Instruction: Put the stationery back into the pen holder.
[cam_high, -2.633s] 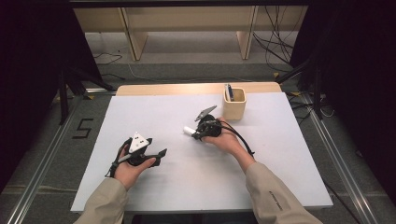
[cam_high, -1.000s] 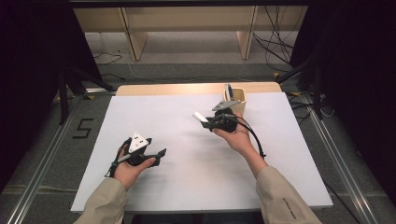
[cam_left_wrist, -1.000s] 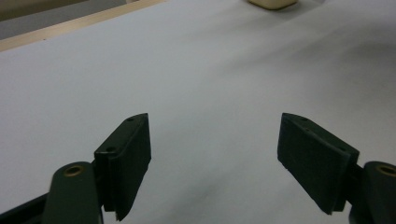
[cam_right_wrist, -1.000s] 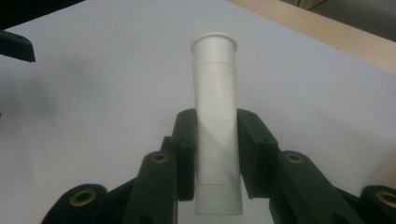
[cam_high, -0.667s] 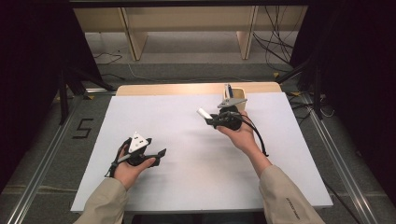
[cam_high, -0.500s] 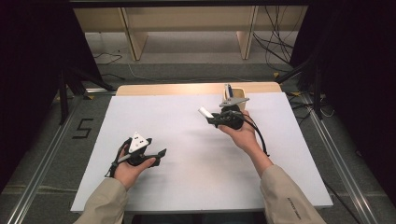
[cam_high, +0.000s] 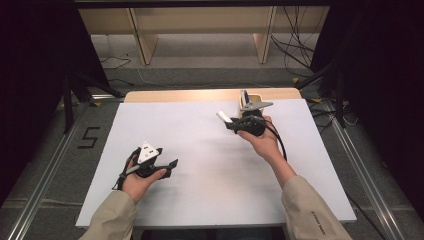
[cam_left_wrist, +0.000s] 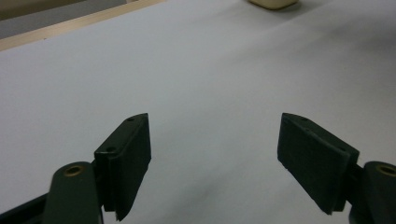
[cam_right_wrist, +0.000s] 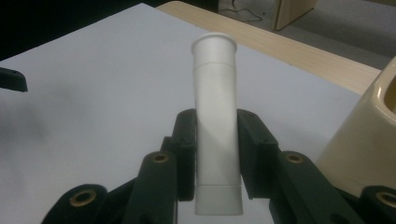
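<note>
Right tool (cam_high: 229, 121) nearer cup (cam_high: 248, 103), white tube (cam_right_wrist: 215, 126) clamped

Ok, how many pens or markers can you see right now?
2: a white marker clamped in the right claw, and a dark pen standing in the beige holder. More may hide inside.

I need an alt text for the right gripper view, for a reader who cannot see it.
The right gripper clamps a white tube between its two black jaws, above a white table. A cream holder stands at the right edge.
</note>
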